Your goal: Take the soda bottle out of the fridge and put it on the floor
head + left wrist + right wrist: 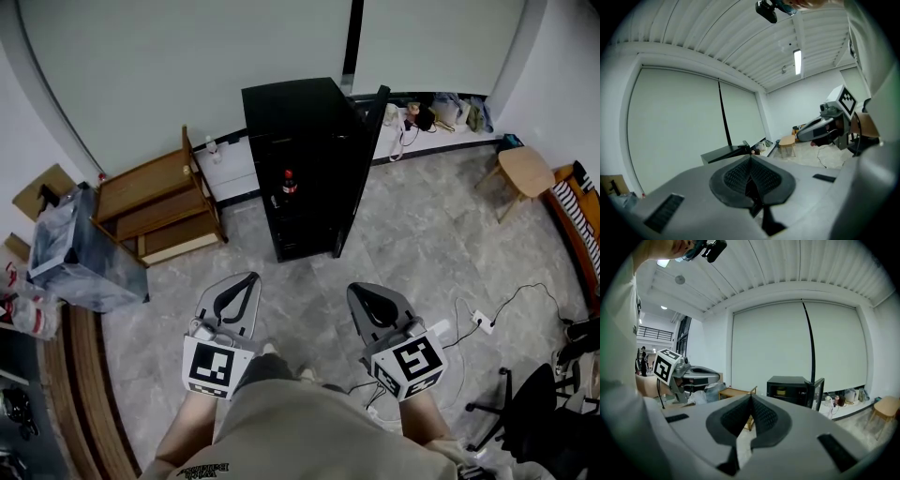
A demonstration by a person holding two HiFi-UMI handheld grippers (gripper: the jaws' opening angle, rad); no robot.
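A black mini fridge stands on the floor ahead with its door swung open to the right. On a shelf inside stands the dark soda bottle with a red cap. Both grippers hover side by side well short of the fridge, over the grey floor. My left gripper is shut and empty, and its pads meet at the tip. My right gripper is shut too, with nothing between its pads. The right gripper view shows the fridge and its door farther off.
A low wooden shelf unit leans left of the fridge, with a plastic bin beside it. A wooden stool stands at the right. Cables and a power strip lie on the floor near an office chair. Clutter lines the back wall.
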